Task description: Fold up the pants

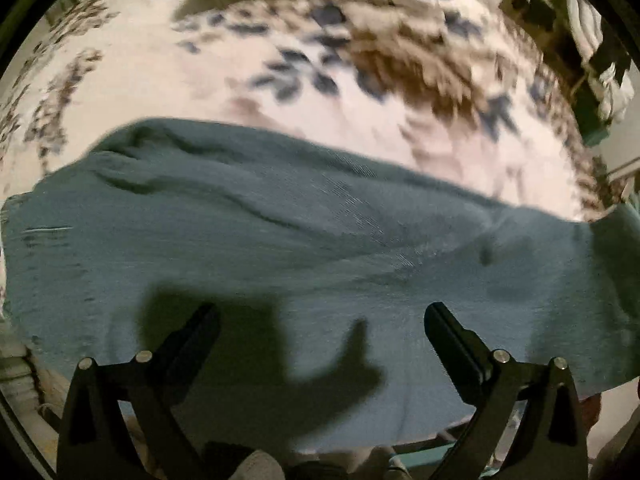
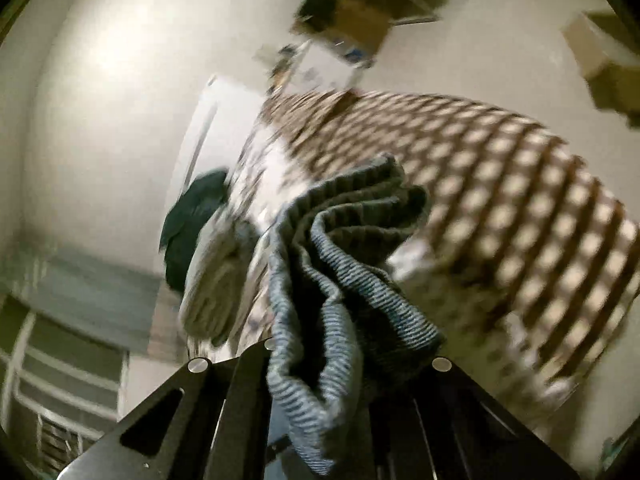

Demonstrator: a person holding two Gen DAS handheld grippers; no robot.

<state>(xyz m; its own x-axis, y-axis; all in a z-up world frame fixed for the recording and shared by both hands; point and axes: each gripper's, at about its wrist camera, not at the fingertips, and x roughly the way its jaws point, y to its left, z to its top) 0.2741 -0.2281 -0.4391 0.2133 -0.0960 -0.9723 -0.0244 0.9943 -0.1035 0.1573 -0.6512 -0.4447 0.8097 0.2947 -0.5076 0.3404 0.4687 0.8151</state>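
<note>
Blue-grey pants (image 1: pixel 320 248): spread across bedspread (image 1: pixel 180 72). Left gripper (image 1: pixel 322 320) wide open, empty. Right gripper (image 2: pixel 320 360) clamped on ribbed waistband (image 2: pixel 320 280), 12 o'clock. Fold barely begun.

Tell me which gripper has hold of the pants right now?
The right gripper: ribbed blue-grey pants fabric is bunched between its fingers. The left gripper hangs open above the spread cloth, gripping nothing.

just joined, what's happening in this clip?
A person with two handheld grippers is partway through folding blue-grey pants on a bed with a floral bedspread. The right gripper is shut on a bunched ribbed part of the pants, lifted clear of the bed. The left gripper is open, over the spread-out fabric with nothing between its fingers. Both views are motion-blurred.
</note>
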